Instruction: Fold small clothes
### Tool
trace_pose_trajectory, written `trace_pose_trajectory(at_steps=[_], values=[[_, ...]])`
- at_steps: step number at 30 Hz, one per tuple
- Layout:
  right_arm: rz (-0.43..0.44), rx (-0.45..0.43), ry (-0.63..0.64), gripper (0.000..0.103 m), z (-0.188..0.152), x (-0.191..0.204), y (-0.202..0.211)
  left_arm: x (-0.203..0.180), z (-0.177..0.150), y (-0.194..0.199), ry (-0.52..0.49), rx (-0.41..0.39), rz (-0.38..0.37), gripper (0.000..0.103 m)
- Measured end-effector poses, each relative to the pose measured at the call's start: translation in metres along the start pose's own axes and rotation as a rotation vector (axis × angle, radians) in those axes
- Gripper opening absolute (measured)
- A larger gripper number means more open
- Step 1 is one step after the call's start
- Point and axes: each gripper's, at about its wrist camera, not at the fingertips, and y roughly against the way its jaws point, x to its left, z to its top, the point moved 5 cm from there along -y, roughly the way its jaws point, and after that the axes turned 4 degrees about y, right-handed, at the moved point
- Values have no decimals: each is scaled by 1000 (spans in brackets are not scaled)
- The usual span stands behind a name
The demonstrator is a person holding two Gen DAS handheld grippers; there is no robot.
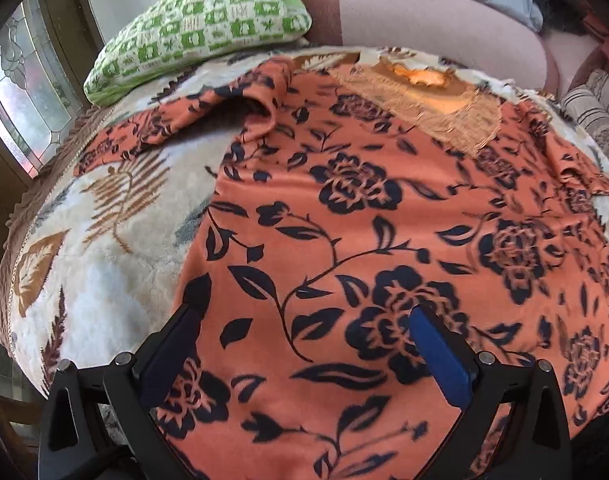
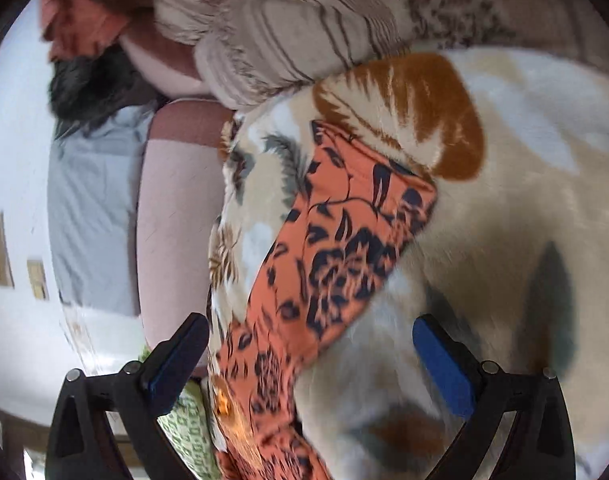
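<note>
Both claws hang wide apart, holding nothing: left gripper [image 1: 308,328] over the orange cloth top with dark flowers [image 1: 364,220], lying flat on the fluffy cream leaf blanket [image 1: 116,280]; right gripper [image 2: 308,340] by its sleeve [image 2: 344,240]. Folding seems not begun; next, pinch that sleeve.

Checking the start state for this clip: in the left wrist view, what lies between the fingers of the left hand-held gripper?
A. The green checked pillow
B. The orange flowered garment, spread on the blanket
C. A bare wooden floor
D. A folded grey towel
B: the left hand-held gripper hangs open over the orange flowered garment, which lies spread on the cream blanket; the green checked pillow sits far beyond it.
</note>
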Motion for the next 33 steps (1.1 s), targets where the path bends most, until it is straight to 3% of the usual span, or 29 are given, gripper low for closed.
trace_pose_trajectory(at_steps=[3,4,6,8,11,13,15,18,22,25,27,29,31,32,33], values=[[-1,-39,8,100,8,2,-4,5,-5,-16,18,35,2,103],[7,-43,16,95,12,3,-6,8,-8,-21,36,43,-17,103],[-11,-15,23,48,16,2,-19,11,-9,-21,50,10,-34,103],[-70,3,30,43,19,-5,-31,11,-10,-22,45,-7,-35,103],[-83,-31,51,31,23,-7,-37,12,-12,-21,54,-34,-39,103],[-138,-56,172,16,19,13,-32,11,-13,-21,51,-44,-46,103],[-166,-85,356,12,4,54,-24,11,-13,-21,49,-52,-54,103],[-109,-102,565,12,-34,125,-17,11,-14,-21,44,-72,-58,103],[50,-72,836,12,-137,229,-14,14,-15,-17,25,-57,-105,103],[165,23,1014,12,-250,283,-33,19,-16,-12,25,-51,-139,103],[193,105,1070,14,-315,292,-57,29,-16,-6,57,-56,-155,103],[208,263,1060,16,-381,282,-104,41,-17,0,104,-60,-181,103],[189,414,1074,40,-431,260,-148,55,-17,7,152,-72,-184,103],[146,485,1100,88,-453,246,-175,63,-17,11,169,-77,-174,103],[76,524,1109,99,-469,223,-200,67,-16,14,173,-82,-169,103]])
